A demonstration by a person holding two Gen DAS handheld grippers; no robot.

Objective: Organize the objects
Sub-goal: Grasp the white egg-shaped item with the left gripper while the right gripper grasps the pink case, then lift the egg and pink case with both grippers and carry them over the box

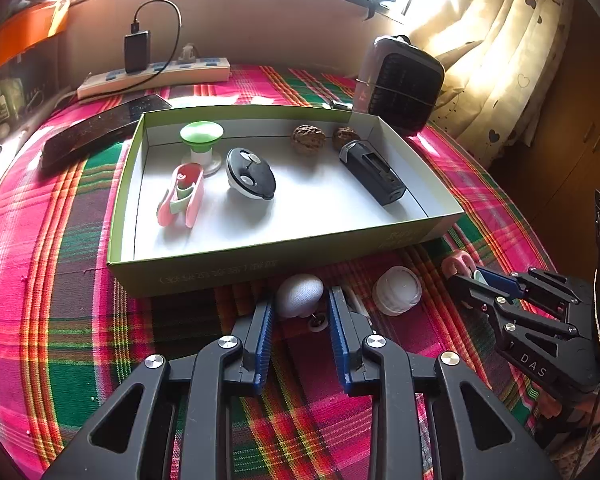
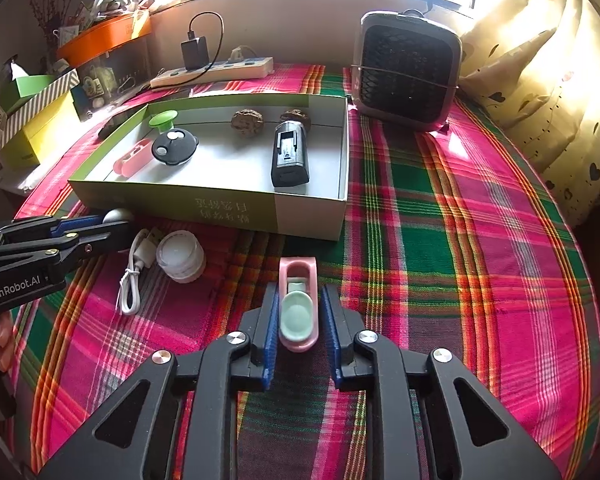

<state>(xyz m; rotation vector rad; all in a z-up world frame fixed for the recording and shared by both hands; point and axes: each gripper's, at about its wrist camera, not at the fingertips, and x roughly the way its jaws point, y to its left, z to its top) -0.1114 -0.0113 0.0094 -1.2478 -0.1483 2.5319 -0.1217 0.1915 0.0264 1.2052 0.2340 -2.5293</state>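
Note:
A green-walled box [image 1: 204,270] [image 2: 236,210] on the plaid cloth holds a pink clip [image 1: 182,196], a green-topped spool [image 1: 201,140], a black round lid [image 1: 251,173], two walnuts [image 1: 308,139] and a black battery block [image 1: 374,172]. My left gripper [image 1: 300,300] is open around a white egg-shaped thing [image 1: 300,294] lying before the box. My right gripper [image 2: 299,300] is open around a pink and mint clip [image 2: 298,306] on the cloth; the pads are apart from it. A white jar [image 1: 397,290] [image 2: 181,256] and a white cable [image 2: 134,276] lie between the grippers.
A small fan heater [image 2: 406,70] stands behind the box at the right. A power strip with a charger [image 1: 156,74] lies along the back wall. A black keyboard-like remote [image 1: 100,130] lies left of the box. Boxes [image 2: 40,120] are stacked at the far left, curtains at the right.

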